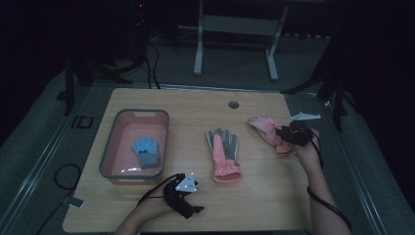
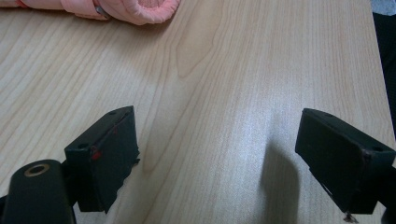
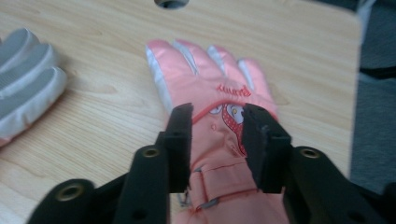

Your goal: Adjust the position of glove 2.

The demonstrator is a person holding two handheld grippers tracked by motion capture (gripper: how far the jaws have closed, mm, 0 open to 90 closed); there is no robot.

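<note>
A pink glove with an owl picture lies flat at the table's right, fingers pointing away in the right gripper view. My right gripper sits over its wrist end, and its jaws are drawn close together with the glove's back fabric between them. A second pink glove with a grey palm lies mid-table, and its grey fingers show at the left. My left gripper rests low near the front edge, open over bare wood, the second glove's cuff ahead of it.
A pink basin stands at the left with a small blue glove inside. A round cable hole sits near the table's far edge. Dark floor, cables and a white frame lie beyond the table.
</note>
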